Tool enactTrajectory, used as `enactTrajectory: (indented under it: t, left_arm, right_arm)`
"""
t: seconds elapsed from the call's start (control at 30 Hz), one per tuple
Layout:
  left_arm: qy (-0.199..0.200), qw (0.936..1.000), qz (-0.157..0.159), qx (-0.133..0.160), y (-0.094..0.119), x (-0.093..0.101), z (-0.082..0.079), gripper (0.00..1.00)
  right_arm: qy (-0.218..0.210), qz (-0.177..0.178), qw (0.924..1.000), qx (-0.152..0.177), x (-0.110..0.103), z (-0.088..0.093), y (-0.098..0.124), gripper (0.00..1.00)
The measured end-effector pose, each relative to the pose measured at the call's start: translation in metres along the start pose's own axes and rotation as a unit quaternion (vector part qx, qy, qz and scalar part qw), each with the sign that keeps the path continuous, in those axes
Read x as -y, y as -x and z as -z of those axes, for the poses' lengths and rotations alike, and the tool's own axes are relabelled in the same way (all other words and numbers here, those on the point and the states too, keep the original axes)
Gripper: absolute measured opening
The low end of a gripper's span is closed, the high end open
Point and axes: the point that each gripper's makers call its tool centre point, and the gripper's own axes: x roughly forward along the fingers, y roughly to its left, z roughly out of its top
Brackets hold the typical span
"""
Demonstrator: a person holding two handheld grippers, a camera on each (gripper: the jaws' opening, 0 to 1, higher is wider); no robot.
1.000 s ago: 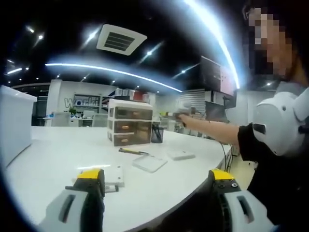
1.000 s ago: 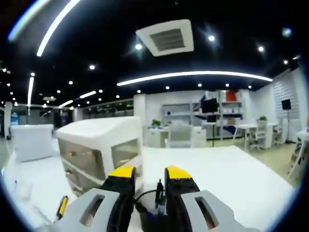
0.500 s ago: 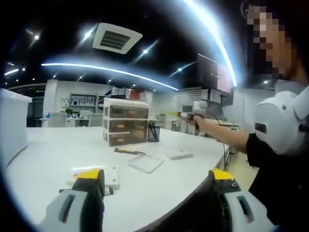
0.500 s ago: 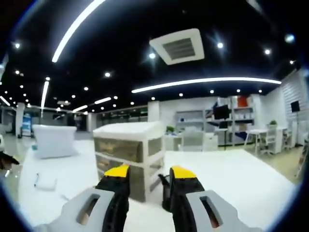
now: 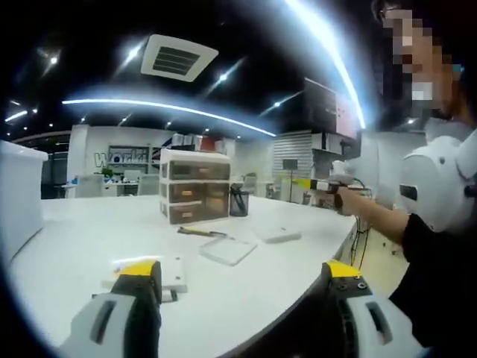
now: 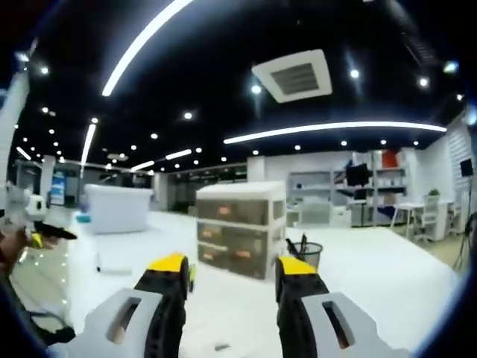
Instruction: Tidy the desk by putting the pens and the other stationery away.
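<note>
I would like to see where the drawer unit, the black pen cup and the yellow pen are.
drawer unit (image 5: 195,186): left gripper view, front of middle drawer.
black pen cup (image 5: 239,203): left gripper view, mesh side wall.
yellow pen (image 5: 200,232): left gripper view, middle of barrel.

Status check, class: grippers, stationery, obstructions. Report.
Left gripper open, empty. Right gripper open, empty. Pen lies on desk near drawers. Nothing blocking.

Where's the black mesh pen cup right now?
In the right gripper view, the black mesh pen cup stands on the white desk just right of the three-drawer organizer; the left gripper view shows it likewise.
</note>
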Motion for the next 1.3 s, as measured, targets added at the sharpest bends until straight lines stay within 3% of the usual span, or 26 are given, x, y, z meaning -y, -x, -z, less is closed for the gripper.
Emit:
enactTrajectory:
  t: [0.3, 0.53, 0.67, 0.9, 1.3]
  left_arm:
    - [-0.001, 1.0000, -0.005, -0.001, 0.004, -0.001, 0.000, 0.87]
    - [-0.005, 0.9999, -0.011, -0.001, 0.007, -0.003, -0.002, 0.87]
    - [-0.004, 0.9999, -0.013, -0.002, 0.008, -0.004, -0.002, 0.87]
    - [-0.008, 0.9999, -0.011, -0.004, 0.006, -0.001, -0.003, 0.87]
    - [-0.008, 0.9998, -0.016, -0.002, 0.011, -0.003, -0.003, 0.87]
  right_arm:
    - [0.013, -0.006, 0.9996, -0.026, -0.040, 0.022, 0.049, 0.51]
    - [-0.002, 0.026, 0.9992, -0.031, -0.052, 0.036, 0.092, 0.51]
    - [-0.015, 0.035, 0.9988, -0.031, -0.054, 0.039, 0.104, 0.51]
    - [-0.014, 0.034, 0.9982, -0.046, -0.054, 0.045, 0.102, 0.51]
    - [-0.029, -0.005, 0.9956, -0.089, -0.061, 0.046, 0.078, 0.48]
